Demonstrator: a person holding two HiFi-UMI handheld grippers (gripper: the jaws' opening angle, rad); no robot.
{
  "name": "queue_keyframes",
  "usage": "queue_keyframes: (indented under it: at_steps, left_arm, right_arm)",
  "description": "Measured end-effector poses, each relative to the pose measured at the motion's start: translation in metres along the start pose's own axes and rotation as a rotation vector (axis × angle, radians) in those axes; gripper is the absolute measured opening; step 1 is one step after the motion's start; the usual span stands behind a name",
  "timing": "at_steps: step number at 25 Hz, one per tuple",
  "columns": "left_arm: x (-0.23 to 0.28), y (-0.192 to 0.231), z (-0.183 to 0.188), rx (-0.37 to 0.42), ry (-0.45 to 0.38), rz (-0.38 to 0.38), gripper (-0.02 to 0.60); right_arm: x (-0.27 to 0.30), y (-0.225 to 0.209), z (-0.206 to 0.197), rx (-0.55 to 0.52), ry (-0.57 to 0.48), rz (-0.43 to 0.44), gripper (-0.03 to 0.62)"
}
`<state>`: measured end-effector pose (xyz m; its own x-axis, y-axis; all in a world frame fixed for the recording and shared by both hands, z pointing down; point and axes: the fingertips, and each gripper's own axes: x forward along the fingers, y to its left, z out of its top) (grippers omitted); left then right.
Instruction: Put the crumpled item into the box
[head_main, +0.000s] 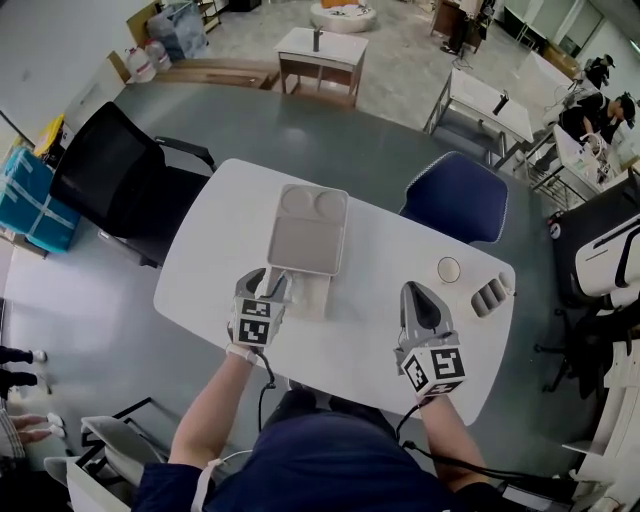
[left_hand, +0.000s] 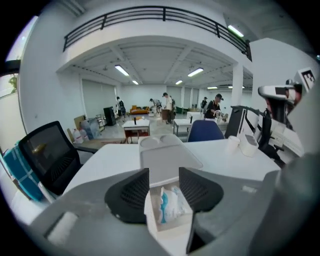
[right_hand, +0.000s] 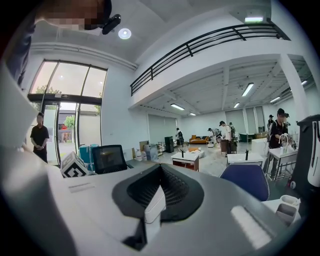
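A small open white box (left_hand: 154, 220) stands on the white table (head_main: 210, 270), its grey lid (head_main: 308, 230) laid flat behind it. Inside the box lies the crumpled item (left_hand: 170, 205), a white wad with a blue streak. My left gripper (left_hand: 164, 172) hangs just above the box, jaws wide apart, nothing between the pads. In the head view the left gripper (head_main: 268, 282) sits at the left side of the box (head_main: 312, 300) and covers part of it. My right gripper (head_main: 418, 292) hovers over the table to the right, jaws together; in the right gripper view the right gripper (right_hand: 159, 172) holds nothing I can make out.
A paper cup (head_main: 449, 269) and a small grey holder (head_main: 490, 295) stand near the table's right end. A black chair (head_main: 110, 175) is at the left, a blue chair (head_main: 455, 195) at the far side. People and desks fill the room behind.
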<state>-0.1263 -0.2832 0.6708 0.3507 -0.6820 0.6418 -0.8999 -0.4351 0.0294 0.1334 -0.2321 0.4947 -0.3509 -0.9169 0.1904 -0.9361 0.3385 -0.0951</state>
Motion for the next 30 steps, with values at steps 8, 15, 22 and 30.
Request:
queue_keyframes:
  at_steps: [8,15,22,30]
  left_arm:
    - [-0.092,0.005,0.096,-0.044,-0.325,0.033,0.131]
    - [-0.171,-0.005,0.145,-0.086,-0.514,0.052,0.031]
    - [-0.239,-0.019,0.170,-0.069,-0.657,0.049,0.002]
    - [-0.302,-0.011,0.185,-0.049,-0.771,0.147,0.002]
  right_arm:
    - [-0.009,-0.003,0.034,-0.029,-0.076,0.006,0.002]
    - [-0.027,0.006,0.065,-0.026,-0.147,0.034,0.002]
    - [-0.041,0.028,0.094,-0.041,-0.216,0.083,0.002]
    - [-0.059,0.047,0.117,-0.074,-0.270,0.118,0.002]
